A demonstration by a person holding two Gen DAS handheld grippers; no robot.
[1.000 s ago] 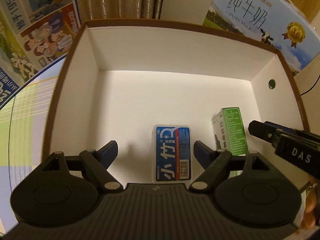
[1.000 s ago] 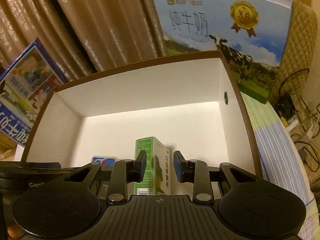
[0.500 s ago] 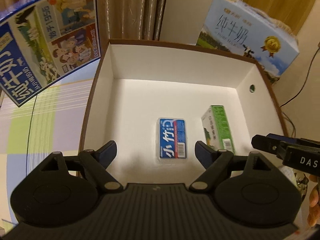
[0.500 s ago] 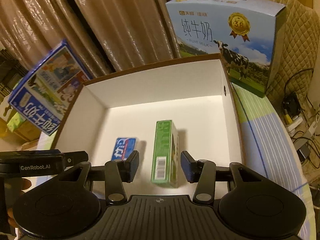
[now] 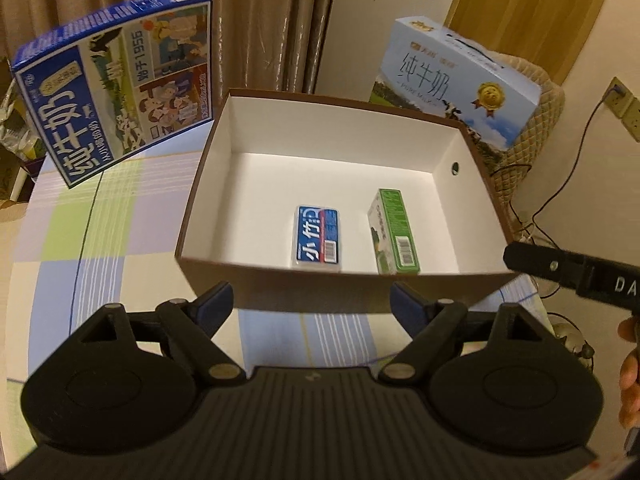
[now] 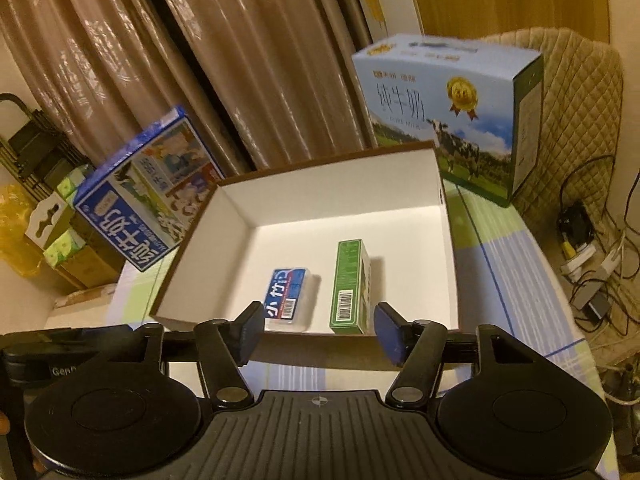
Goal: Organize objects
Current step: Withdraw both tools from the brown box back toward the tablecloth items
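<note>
Both grippers have pulled up and back out of the brown box point(image 5: 280, 288) since a second ago; its whole rim now shows in both wrist views, where before only the inside did. Right gripper point(image 6: 320, 332): jaws have just been opening, now parted, nothing between the pads. The green carton point(image 6: 350, 286) it stood over sits free on the white floor of the box, on its long side, barcode end toward the near wall. Left gripper point(image 5: 310, 306): jaws wide apart, empty, hanging over the checked tablecloth point(image 5: 92, 240) just short of the box's near wall.

Blue-and-white packet point(image 5: 318, 238) lies flat in the box, to the left of the green carton, close beside it but not touching. Both items are toward the near wall; the far half of the floor is bare white.

Around the box: dark blue milk carton box point(image 5: 116, 80) leaning at its left rear, light blue milk case point(image 5: 460, 84) with a cow and gold medal at its right rear. Brown curtains point(image 6: 180, 60) behind. Part of a hand point(image 5: 630, 372) shows at the right edge of the left wrist view.
</note>
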